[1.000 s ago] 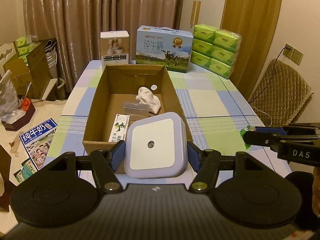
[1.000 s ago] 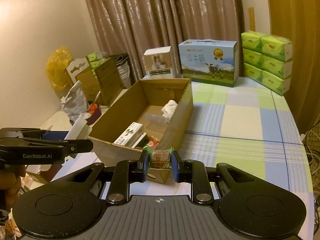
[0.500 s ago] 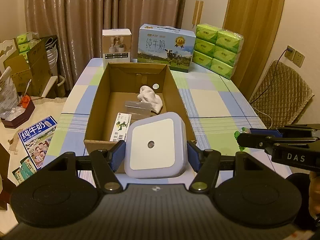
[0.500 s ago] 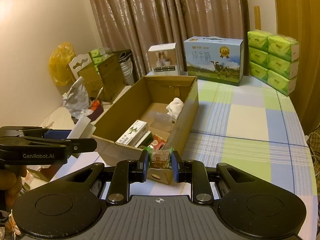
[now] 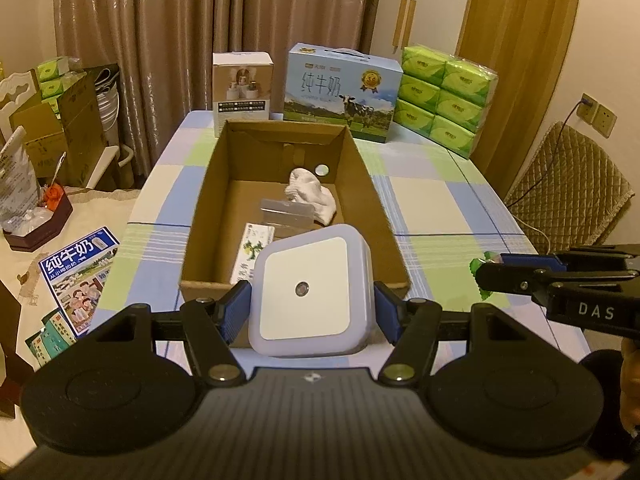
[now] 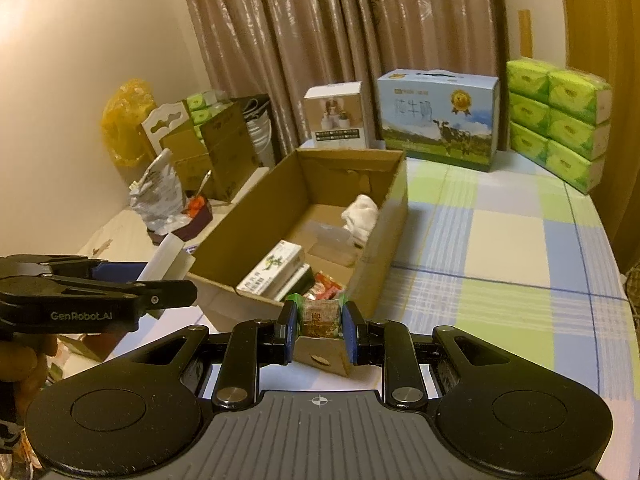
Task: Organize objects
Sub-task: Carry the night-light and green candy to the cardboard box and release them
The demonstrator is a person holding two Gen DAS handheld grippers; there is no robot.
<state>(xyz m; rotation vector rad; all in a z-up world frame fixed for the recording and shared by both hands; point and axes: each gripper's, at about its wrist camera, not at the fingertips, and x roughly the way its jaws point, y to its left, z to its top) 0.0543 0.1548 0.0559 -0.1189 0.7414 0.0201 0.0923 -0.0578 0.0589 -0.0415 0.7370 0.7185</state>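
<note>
Since a second ago both views have drawn back and risen a little: the cardboard box point(image 5: 294, 208) sits smaller and farther ahead in the left wrist view, and the right wrist view sees more of its inside. Neither grip has changed.

The box stands open on the checked tablecloth point(image 5: 436, 200). Inside it lie a crumpled white cloth point(image 5: 310, 194) toward the far end, a small round white disc point(image 5: 322, 169) against the far right wall, a clear plastic piece point(image 5: 286, 210) in the middle, and a white-and-green carton point(image 6: 272, 268) near the front left. In the right wrist view a dark flat item lies just beside that carton, with a red snack wrapper point(image 6: 324, 285) next to it in the front right corner.

The left gripper point(image 5: 310, 306) has its blue pads pressed on either side of a square white night light point(image 5: 308, 290) — a wide hold, since the light fills the gap. The light hangs over the box's near wall, above the carton end.

The right gripper point(image 6: 318, 326) is closed narrowly on a small packaged snack point(image 6: 320, 314) with green wrapper ends, held just at the box's near right corner — over the rim or just in front cannot be told.

Behind the box a small white product box point(image 5: 243, 88), a blue milk case point(image 5: 340, 92) and stacked green tissue packs point(image 5: 444, 98) stand at the table's far edge.
</note>
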